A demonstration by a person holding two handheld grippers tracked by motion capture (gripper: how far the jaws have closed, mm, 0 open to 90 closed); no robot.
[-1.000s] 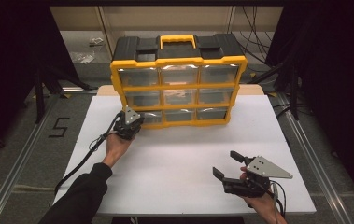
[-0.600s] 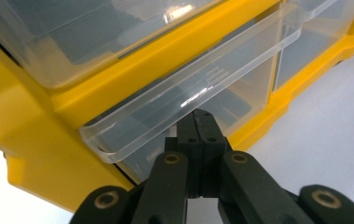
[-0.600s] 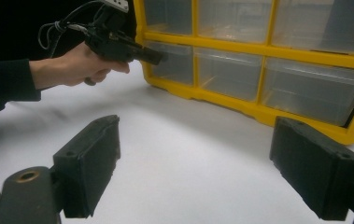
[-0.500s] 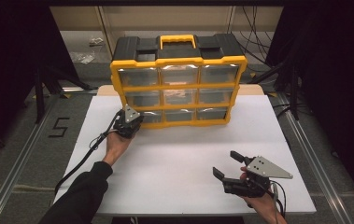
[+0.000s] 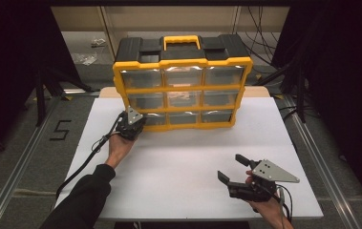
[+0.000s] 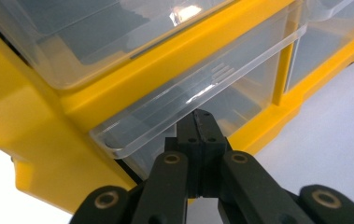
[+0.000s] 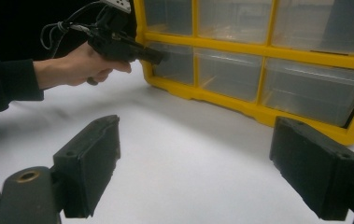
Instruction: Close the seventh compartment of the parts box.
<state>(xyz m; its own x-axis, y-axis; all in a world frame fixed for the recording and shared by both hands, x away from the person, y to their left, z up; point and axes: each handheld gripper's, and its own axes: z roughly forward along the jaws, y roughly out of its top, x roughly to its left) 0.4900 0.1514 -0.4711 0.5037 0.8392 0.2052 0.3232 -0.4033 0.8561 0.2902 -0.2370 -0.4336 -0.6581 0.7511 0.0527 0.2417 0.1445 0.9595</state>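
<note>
Left gripper (image 5: 132, 125) is right up against the yellow organizer case (image 5: 182, 81), at the lower left corner of its front, tips at the bottom-left clear drawer (image 5: 154, 119); from the left gripper view the 2 black jaws are pressed together, pads meeting, with nothing pinched between them – their tips sit just under the protruding lip of that clear drawer (image 6: 198, 91), touching or all but touching its front; whether the drawer is pulled out at all is hard to tell from above

The case stands upright at the far side of the white table (image 5: 178, 167), 3 rows of 3 clear drawers facing the person, black top with a yellow carry handle (image 5: 182, 42); the drawers look see-through and their contents cannot be made out

Right gripper (image 5: 238, 177) is low on the near right of the table, well apart from the case, held in the person's right hand (image 5: 264, 202) – its jaws stand wide apart, nothing between them but bare white tabletop; in the right gripper view the 2 pads frame the scene, and across the table the left hand (image 7: 79, 63) holds its gripper level, nose pushed into the bottom-left drawer (image 7: 174, 60) of the case; a dark sleeve (image 5: 85, 198) runs up from the near left edge
</note>
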